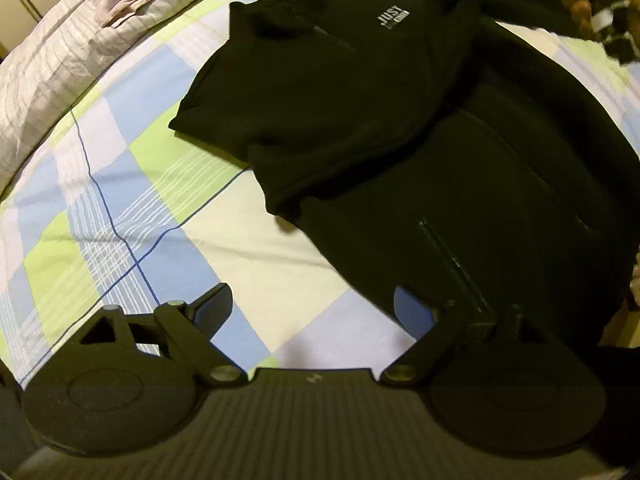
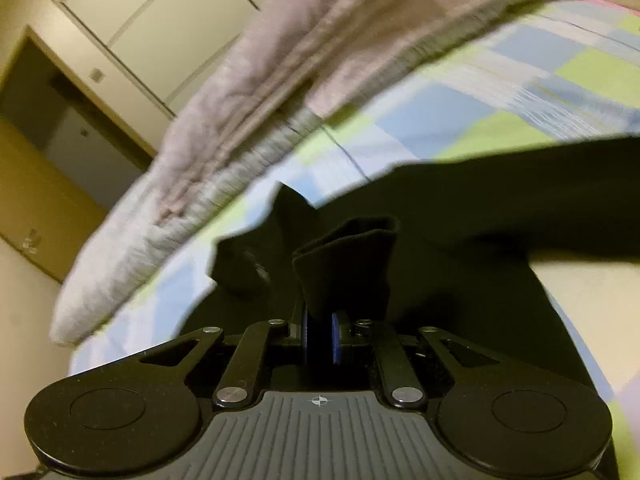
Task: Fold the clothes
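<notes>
Clearly the fold turns on the sleeve cuff [image 2: 348, 264], pinched between the near-closed pads of the right gripper [image 2: 320, 340] at the centre of the right wrist view, above the jacket [image 1: 400, 128]. In the left wrist view the black jacket runs from upper centre to lower right across the checked sheet [image 1: 120, 200]; the left gripper [image 1: 316, 304] hangs wide and empty beside its hem. Soft fleece-like cloth, ribbed cuff, zip pocket [image 1: 452, 260].

Checked bed [image 1: 120, 184] — pale wardrobe [image 2: 160, 12]
</notes>
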A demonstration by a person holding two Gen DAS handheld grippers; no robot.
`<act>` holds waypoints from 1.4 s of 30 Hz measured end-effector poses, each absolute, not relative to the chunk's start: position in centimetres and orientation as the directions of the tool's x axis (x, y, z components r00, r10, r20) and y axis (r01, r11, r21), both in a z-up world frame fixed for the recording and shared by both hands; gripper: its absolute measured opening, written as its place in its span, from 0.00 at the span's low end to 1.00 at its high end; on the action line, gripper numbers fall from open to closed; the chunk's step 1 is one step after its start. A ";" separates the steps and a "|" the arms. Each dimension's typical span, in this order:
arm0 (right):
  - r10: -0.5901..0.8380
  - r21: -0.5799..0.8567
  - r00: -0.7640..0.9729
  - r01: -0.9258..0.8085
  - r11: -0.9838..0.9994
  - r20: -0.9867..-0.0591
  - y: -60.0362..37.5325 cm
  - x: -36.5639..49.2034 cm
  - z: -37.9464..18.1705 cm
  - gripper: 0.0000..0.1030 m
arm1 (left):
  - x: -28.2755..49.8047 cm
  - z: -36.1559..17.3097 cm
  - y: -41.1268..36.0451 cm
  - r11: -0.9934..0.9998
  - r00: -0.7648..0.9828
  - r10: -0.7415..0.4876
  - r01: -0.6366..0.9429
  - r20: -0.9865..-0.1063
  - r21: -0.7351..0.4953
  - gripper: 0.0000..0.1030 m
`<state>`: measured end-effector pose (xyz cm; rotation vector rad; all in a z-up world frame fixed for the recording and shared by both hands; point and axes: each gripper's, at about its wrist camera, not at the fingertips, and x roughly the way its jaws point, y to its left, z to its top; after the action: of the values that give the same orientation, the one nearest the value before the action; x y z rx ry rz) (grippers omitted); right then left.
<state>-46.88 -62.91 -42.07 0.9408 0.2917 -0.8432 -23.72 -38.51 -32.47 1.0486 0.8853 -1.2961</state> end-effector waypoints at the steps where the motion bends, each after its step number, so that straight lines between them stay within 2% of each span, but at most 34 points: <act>1: -0.522 0.601 0.670 0.729 0.329 -0.527 -63.0 -46.9 -41.0 0.09 | -23.6 -32.5 -38.7 -0.018 0.092 -0.309 0.995 -0.947 0.102 0.83; 4: -0.571 0.603 0.693 0.699 0.384 -0.440 -63.2 -47.4 -38.4 0.09 | -23.5 -32.7 -39.2 -0.016 0.090 -0.308 0.995 -0.947 0.100 0.83; 7: -0.595 0.558 0.639 0.752 0.350 -0.488 -64.2 -48.1 -39.6 0.10 | -23.8 -32.8 -39.8 -0.029 0.086 -0.313 0.995 -0.946 0.100 0.83; 9: -0.564 0.507 0.557 0.821 0.262 -0.610 -65.1 -48.5 -42.6 0.25 | -24.0 -32.8 -40.1 -0.040 0.083 -0.317 0.994 -0.945 0.101 0.83; 11: -0.538 0.453 0.477 0.872 0.186 -0.695 -64.9 -49.1 -44.6 0.59 | -24.2 -32.9 -40.2 -0.044 0.082 -0.319 0.994 -0.944 0.101 0.83; 12: -0.532 0.439 0.449 0.885 0.155 -0.718 -64.6 -49.4 -45.2 0.64 | -24.3 -32.9 -40.2 -0.043 0.082 -0.319 0.994 -0.944 0.101 0.83; 16: -0.484 0.421 0.414 0.901 0.100 -0.771 -62.5 -49.9 -45.8 0.65 | -23.9 -33.6 -40.3 -0.025 0.086 -0.310 0.995 -0.947 0.098 0.83; 21: -0.397 0.449 0.476 0.878 0.166 -0.785 -58.6 -47.8 -45.0 0.65 | -22.8 -34.3 -40.7 0.013 0.093 -0.313 0.996 -0.945 0.094 0.79; 23: -0.353 0.477 0.525 0.851 0.219 -0.774 -57.5 -45.9 -44.6 0.65 | -22.0 -34.7 -41.0 0.033 0.093 -0.320 0.996 -0.943 0.087 0.75; 26: -0.267 0.502 0.595 0.793 0.344 -0.758 -55.5 -42.0 -43.9 0.64 | -20.6 -35.8 -41.8 0.068 0.092 -0.332 0.995 -0.939 0.073 0.62; 33: -0.165 0.501 0.658 0.690 0.522 -0.734 -54.5 -34.0 -42.8 0.64 | -20.0 -39.4 -45.0 0.009 0.071 -0.395 0.997 -0.916 0.073 0.61; 34: -0.158 0.495 0.659 0.681 0.539 -0.735 -54.8 -33.0 -42.8 0.64 | -19.9 -39.9 -45.5 0.017 0.070 -0.405 0.997 -0.912 0.069 0.58; 36: -0.142 0.473 0.659 0.656 0.589 -0.738 -55.7 -30.6 -42.7 0.64 | -19.7 -40.7 -46.1 0.050 0.074 -0.418 0.997 -0.906 0.058 0.30; 38: -0.125 0.444 0.656 0.625 0.642 -0.744 -56.7 -27.9 -42.6 0.64 | -19.8 -41.2 -46.0 0.077 0.084 -0.421 0.995 -0.903 0.056 0.18; 39: -0.113 0.426 0.651 0.608 0.670 -0.751 -57.3 -26.5 -42.6 0.64 | -19.9 -41.4 -45.8 0.091 0.091 -0.424 0.994 -0.901 0.057 0.14; 42: -0.079 0.373 0.633 0.547 0.750 -0.770 -58.9 -22.2 -42.5 0.64 | -21.1 -41.2 -44.7 0.125 0.141 -0.449 0.988 -0.883 0.095 0.11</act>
<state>-22.18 -58.93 -42.53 0.6368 0.8150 -0.3867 -21.07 -44.69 -41.21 0.8446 0.8191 -1.2383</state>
